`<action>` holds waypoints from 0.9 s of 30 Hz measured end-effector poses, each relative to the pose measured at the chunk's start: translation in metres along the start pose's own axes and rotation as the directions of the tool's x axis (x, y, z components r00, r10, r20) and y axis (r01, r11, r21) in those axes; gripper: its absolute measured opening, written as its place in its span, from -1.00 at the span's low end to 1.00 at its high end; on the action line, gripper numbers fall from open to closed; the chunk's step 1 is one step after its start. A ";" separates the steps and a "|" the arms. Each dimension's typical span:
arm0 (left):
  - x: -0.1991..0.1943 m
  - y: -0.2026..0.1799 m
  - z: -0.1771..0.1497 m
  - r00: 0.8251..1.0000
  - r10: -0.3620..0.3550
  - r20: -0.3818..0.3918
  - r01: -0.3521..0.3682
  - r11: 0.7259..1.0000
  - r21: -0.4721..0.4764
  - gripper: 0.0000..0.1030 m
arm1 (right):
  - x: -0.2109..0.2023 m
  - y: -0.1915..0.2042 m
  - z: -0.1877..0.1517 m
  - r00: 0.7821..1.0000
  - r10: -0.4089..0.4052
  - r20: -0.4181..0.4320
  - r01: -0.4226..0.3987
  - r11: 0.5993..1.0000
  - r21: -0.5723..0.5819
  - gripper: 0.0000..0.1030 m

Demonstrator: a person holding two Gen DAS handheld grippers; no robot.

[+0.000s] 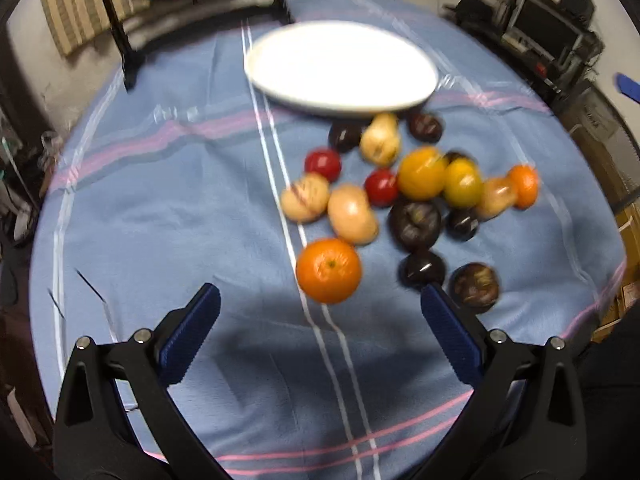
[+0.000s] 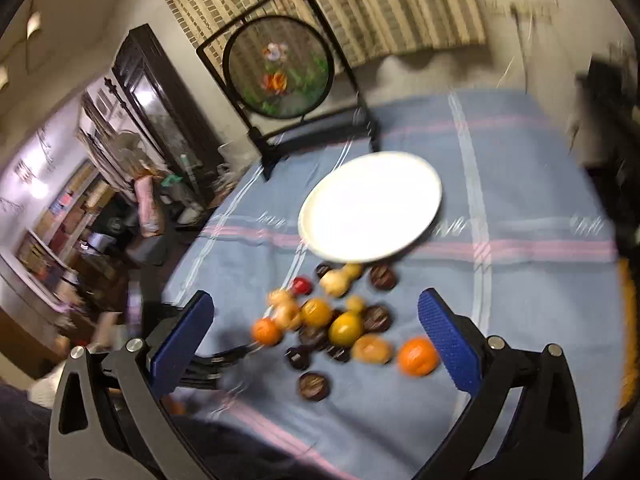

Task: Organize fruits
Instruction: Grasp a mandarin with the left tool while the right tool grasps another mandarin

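1. Left gripper (image 1: 320, 308): two black plastic arms with triangular cut-outs, each carrying silver round-head screws.
2. Finger pads (image 1: 192, 336): blue, ribbed.
3. Right gripper (image 2: 316, 316): identical black frame, blue textured pads (image 2: 448, 340), silver screws.

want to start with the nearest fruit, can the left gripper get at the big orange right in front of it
Probably yes. The left gripper is open and holds nothing, and the orange lies just beyond its fingertips with bare tablecloth between. A tan fruit sits close behind the orange, but nothing blocks the near side.
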State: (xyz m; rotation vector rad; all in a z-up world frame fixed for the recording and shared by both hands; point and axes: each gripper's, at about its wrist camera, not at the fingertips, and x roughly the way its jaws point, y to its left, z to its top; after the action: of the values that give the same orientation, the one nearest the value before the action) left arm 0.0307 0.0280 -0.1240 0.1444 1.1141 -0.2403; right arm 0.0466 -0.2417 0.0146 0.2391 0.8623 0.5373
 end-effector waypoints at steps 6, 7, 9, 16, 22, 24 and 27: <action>0.036 0.005 0.007 1.000 0.028 -0.013 -0.028 1.000 -0.009 0.90 | -0.003 -0.018 -0.004 0.999 -0.035 -0.010 0.036 0.998 0.048 0.97; 0.040 0.007 0.008 1.000 0.016 -0.015 -0.016 1.000 -0.013 0.74 | -0.008 -0.024 -0.003 0.996 -0.090 0.008 0.090 0.996 0.020 0.97; 0.047 0.014 0.008 0.998 -0.048 -0.027 0.047 0.998 -0.040 0.30 | -0.011 -0.026 -0.008 0.979 -0.199 0.039 0.202 0.976 -0.076 0.97; 0.049 0.013 0.005 0.995 -0.096 -0.011 0.095 0.995 -0.041 0.13 | 0.015 -0.054 -0.039 0.966 -0.256 -0.027 0.249 0.958 -0.144 0.97; 0.052 -0.009 0.005 1.000 -0.019 -0.012 0.019 0.999 0.039 -0.09 | 0.073 -0.076 -0.072 0.955 -0.227 -0.189 0.184 0.958 -0.221 0.26; 0.052 -0.008 0.004 1.000 -0.025 -0.012 0.025 0.999 0.022 -0.10 | 0.083 -0.083 -0.075 0.949 -0.237 -0.207 0.190 0.956 -0.222 0.21; 0.050 -0.009 0.001 1.000 -0.017 -0.003 0.017 1.000 0.027 -0.09 | 0.092 -0.089 -0.073 0.953 -0.206 -0.223 0.161 0.966 -0.202 0.20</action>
State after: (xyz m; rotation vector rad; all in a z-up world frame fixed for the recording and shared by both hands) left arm 0.0504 0.0132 -0.1684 0.1589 1.1161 -0.2704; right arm 0.0698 -0.2684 -0.1285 -0.0766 1.0547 0.4720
